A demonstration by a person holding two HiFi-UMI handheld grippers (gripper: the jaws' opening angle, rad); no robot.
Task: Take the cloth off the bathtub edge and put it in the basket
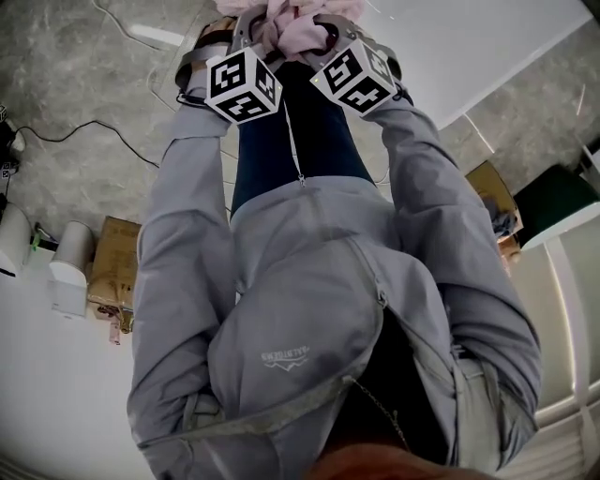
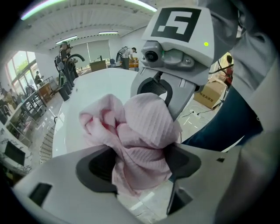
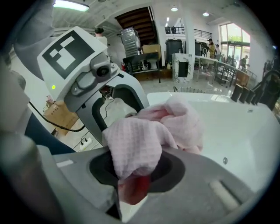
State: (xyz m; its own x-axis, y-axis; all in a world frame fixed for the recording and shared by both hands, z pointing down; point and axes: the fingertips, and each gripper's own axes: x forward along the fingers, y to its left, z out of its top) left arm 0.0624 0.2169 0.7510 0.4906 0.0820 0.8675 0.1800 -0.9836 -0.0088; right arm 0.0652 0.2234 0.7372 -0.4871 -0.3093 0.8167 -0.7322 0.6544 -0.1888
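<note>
The pink waffle cloth is bunched between both grippers at the top of the head view, beyond the person's grey jacket. My right gripper is shut on a fold of the cloth, which hangs down through its jaws. My left gripper has its jaws wide around the other end of the cloth, which fills the gap. The two grippers face each other closely over the white bathtub. No basket is in view.
On the marble floor at the left are a cardboard box, a white cylinder and a black cable. Another box and a dark green object sit at the right. People stand far back in the hall.
</note>
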